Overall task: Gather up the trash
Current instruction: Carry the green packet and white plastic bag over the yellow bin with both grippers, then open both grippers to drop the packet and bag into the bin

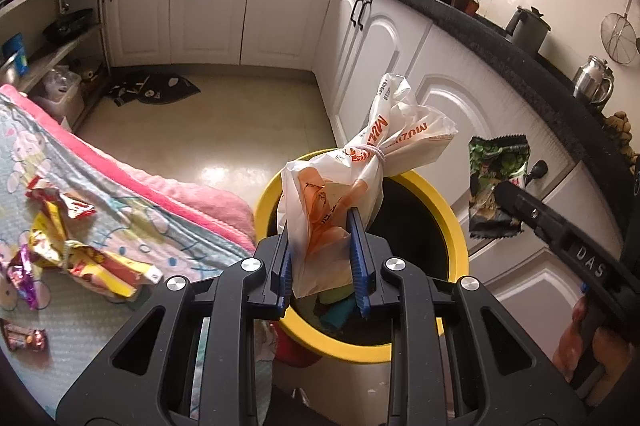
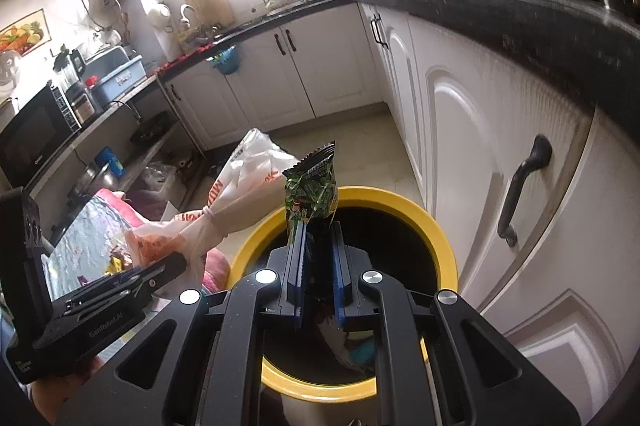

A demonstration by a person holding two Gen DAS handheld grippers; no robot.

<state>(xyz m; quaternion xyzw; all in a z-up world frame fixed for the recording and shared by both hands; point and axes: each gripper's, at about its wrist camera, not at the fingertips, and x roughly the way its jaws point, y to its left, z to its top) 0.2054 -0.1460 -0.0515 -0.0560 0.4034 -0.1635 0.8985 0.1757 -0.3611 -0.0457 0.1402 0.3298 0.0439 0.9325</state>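
Note:
My left gripper (image 1: 320, 218) is shut on a tied white-and-orange plastic bag (image 1: 360, 161), held over the yellow-rimmed bin (image 1: 452, 222). In the right wrist view the same bag (image 2: 224, 218) sticks out leftward beside the bin's rim (image 2: 436, 242). My right gripper (image 2: 318, 230) is shut on a green snack wrapper (image 2: 312, 189), upright above the bin's dark opening. The left wrist view shows that wrapper (image 1: 496, 185) hanging to the right of the bin. Some trash lies at the bottom of the bin.
Several bright wrappers (image 1: 76, 250) lie on a patterned cloth with a pink edge (image 1: 168, 193) to the left. White cabinets (image 2: 480, 129) under a dark counter (image 2: 560, 37) stand close on the right. The tiled floor (image 1: 224, 129) lies beyond the bin.

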